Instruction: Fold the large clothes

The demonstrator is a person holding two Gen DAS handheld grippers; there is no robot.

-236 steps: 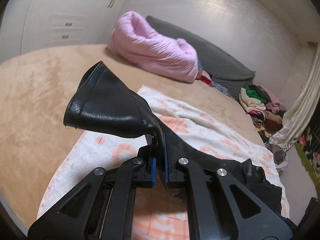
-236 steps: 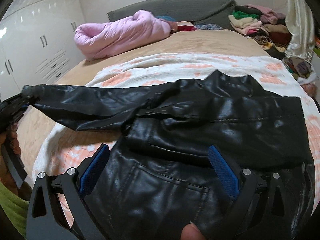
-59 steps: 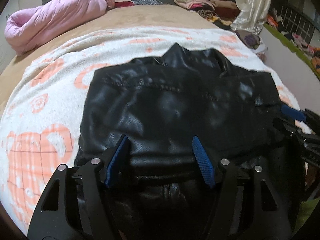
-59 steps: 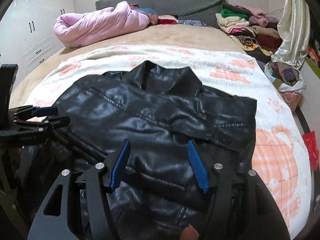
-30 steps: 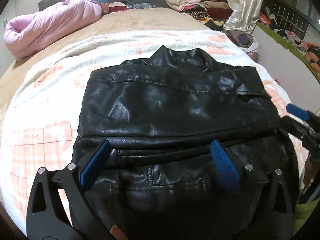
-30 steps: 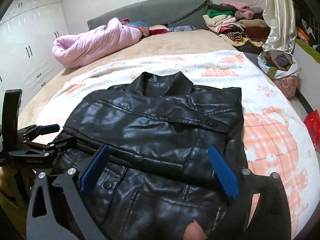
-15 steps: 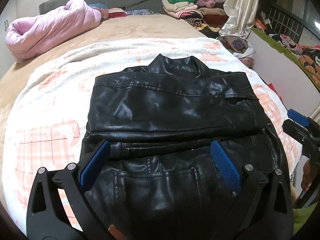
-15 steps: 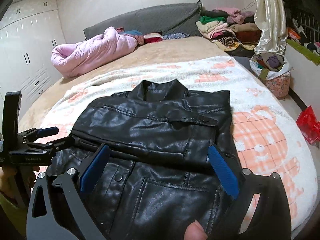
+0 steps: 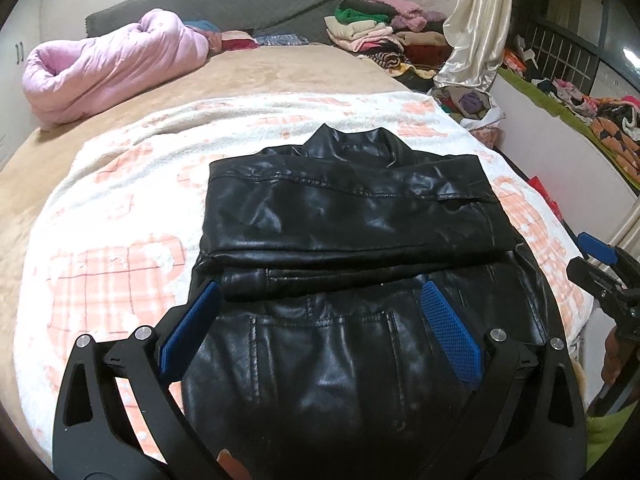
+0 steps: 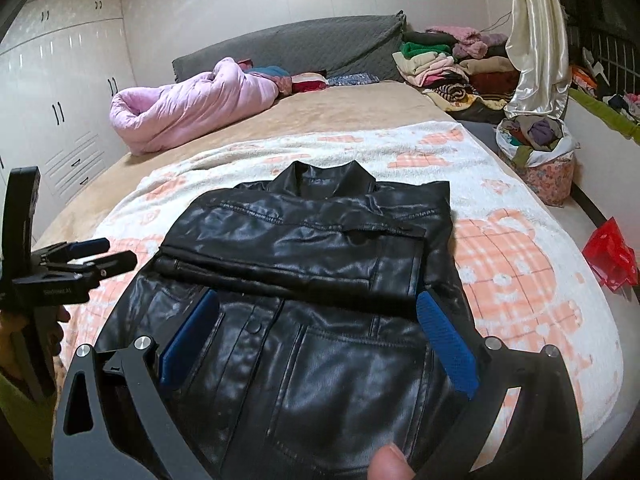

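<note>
jacket (image 9: 352,216) below splayed fingers (image 9: 452,332) (untouched)

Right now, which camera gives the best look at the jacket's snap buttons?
The right wrist view: two snaps show on the black leather jacket, one on the chest flap, one on the front placket. The left wrist view shows the folded sleeves and pocket seams, but I can make out no snaps.

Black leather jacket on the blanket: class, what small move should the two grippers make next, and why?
Probably lower both to the near hem. The jacket lies with its sleeves folded across the chest, the bottom half unfolded, and the left gripper and right gripper hover open, gripping nothing.
</note>
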